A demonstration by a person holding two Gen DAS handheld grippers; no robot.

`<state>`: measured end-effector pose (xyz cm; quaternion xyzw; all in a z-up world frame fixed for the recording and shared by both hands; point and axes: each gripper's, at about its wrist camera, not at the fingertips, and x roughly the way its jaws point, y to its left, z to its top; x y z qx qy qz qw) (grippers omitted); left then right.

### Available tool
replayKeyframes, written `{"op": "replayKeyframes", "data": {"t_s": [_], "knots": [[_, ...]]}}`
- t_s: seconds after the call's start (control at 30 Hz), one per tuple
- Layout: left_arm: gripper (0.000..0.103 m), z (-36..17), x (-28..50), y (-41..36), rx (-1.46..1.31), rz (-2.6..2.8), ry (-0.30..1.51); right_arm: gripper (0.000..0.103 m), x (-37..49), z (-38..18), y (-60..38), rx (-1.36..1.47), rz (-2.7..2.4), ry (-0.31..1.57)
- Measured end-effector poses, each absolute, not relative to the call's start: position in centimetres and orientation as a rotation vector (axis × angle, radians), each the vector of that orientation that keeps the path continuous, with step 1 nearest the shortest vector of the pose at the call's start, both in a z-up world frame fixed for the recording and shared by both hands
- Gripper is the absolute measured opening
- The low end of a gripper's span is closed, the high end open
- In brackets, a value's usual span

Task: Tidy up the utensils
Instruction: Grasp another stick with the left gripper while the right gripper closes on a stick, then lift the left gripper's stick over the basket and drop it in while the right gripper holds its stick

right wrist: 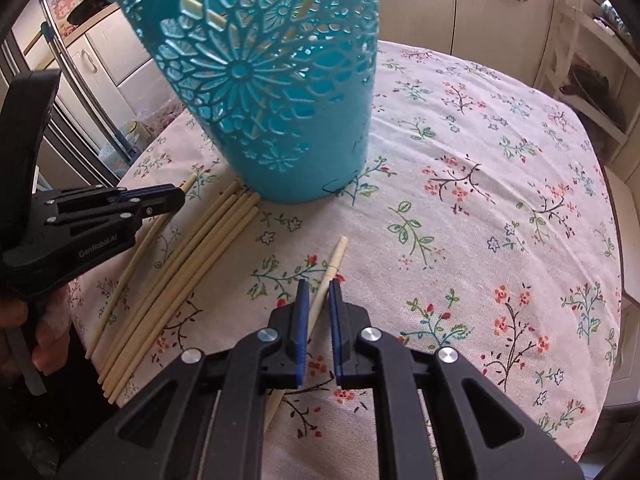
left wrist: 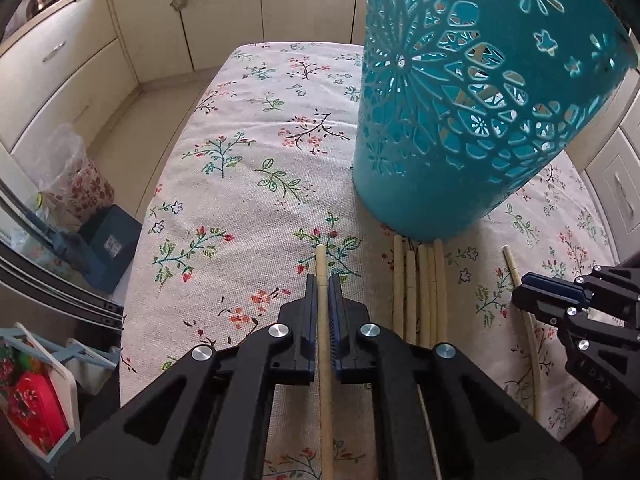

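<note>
A tall teal cut-out holder (left wrist: 472,92) stands on the floral tablecloth (left wrist: 248,184); it also shows in the right wrist view (right wrist: 280,80), with at least one chopstick visible inside through the holes. My left gripper (left wrist: 323,280) is shut on a wooden chopstick (left wrist: 321,256). My right gripper (right wrist: 318,286) is closed around another chopstick (right wrist: 334,258), which lies slanted between the jaws with a small gap. Several loose chopsticks (left wrist: 420,288) lie in a bundle by the holder's base, also in the right wrist view (right wrist: 192,264). The right gripper shows in the left wrist view (left wrist: 520,296), the left gripper in the right wrist view (right wrist: 180,196).
The table's left edge (left wrist: 136,264) drops to a floor with a blue box (left wrist: 108,244) and plastic bags. Cream cabinets (left wrist: 160,20) stand behind. A shelf unit (right wrist: 588,80) stands to the right. Open cloth (right wrist: 500,200) lies right of the holder.
</note>
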<state>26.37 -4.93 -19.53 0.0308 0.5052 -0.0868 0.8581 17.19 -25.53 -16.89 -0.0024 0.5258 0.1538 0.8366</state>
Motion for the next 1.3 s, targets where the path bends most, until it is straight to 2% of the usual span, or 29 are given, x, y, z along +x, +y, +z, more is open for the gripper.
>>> {"op": "replayKeyframes", "data": {"t_s": [0.27,0.5,0.77,1.07,1.3], "knots": [[0.005,-19.1,26.0,-4.6,0.063,-0.192,1.023,0.009,15.9,-17.2,-25.8,0.032,0.261,1.043],[0.005,-15.5,24.2,-3.5,0.028,-0.222,0.894,0.009,14.7,-17.6,-26.1,0.06,0.229,0.98],[0.005,-10.3,22.6,-2.9,-0.035,-0.291,0.746,0.009,14.6,-17.7,-26.0,0.064,0.228,0.98],[0.005,-1.2,21.7,-1.9,-0.152,-0.382,0.525,0.009,14.6,-17.9,-26.9,0.101,0.246,0.966],[0.005,4.4,23.8,-3.8,-0.184,-0.399,0.366,0.009,14.9,-18.2,-27.9,0.158,0.269,0.967]]}}
